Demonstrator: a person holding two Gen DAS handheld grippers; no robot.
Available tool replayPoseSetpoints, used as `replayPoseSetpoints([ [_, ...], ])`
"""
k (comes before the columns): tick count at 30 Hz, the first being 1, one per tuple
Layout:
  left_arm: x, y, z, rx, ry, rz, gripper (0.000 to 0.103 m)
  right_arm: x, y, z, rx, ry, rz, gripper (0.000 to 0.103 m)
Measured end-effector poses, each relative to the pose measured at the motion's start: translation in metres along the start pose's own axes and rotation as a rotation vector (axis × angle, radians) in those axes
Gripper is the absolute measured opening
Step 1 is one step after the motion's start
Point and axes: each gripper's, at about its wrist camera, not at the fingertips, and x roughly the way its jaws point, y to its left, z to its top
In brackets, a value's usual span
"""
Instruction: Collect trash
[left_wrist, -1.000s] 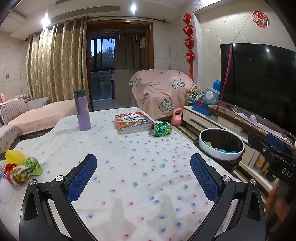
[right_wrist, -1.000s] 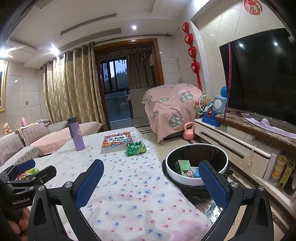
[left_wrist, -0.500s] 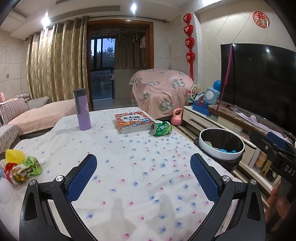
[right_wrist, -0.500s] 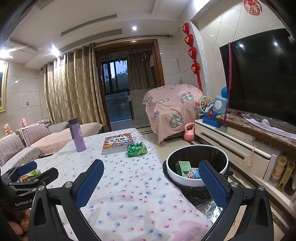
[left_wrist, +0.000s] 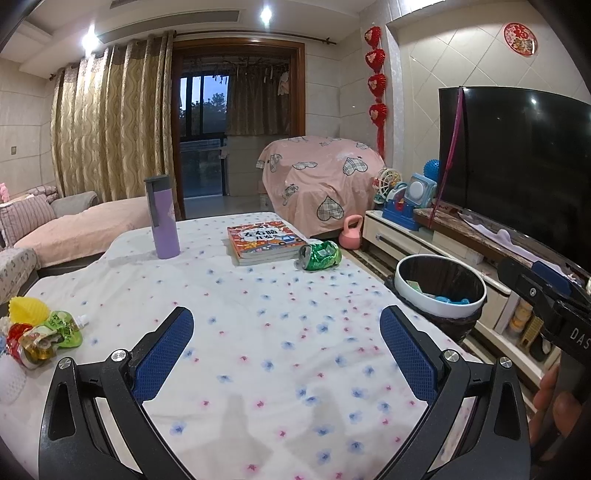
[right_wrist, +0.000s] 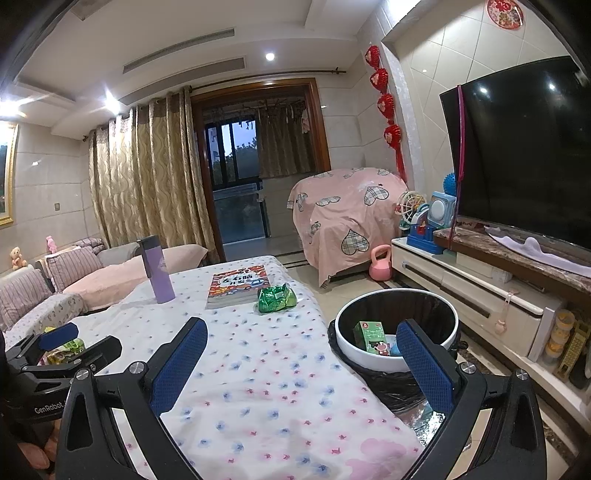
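Trash remains: crushed green can (left_wrist: 320, 255) near the counter's (left_wrist: 258, 332) far right edge, beside the book (left_wrist: 264, 240); both grippers' jaws gape empty, so the right gripper (right_wrist: 301, 360) should straddle it squarely before closing, then carry to the bin (right_wrist: 397, 363).

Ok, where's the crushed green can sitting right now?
The crushed green can lies on its side on the floral tablecloth at the table's far right, just right of the book, with the trash bin on the floor nearby.

You're facing gold curtains (left_wrist: 110, 122) flanking a dark balcony door (left_wrist: 236, 122); ceiling spots (left_wrist: 265, 14) are shining, TV (left_wrist: 517, 162) is sitting right, sofa (left_wrist: 74, 225) left.
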Motion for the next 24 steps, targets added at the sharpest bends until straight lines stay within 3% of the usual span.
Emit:
replayPoseSetpoints([
  [24, 0.0069, 0.0012, -0.0006, 0.006, 0.026, -0.010, 0.103, 0.0048, 0.0005, -0.0024, 0.022, 0.024, 0.016, 0.103],
])
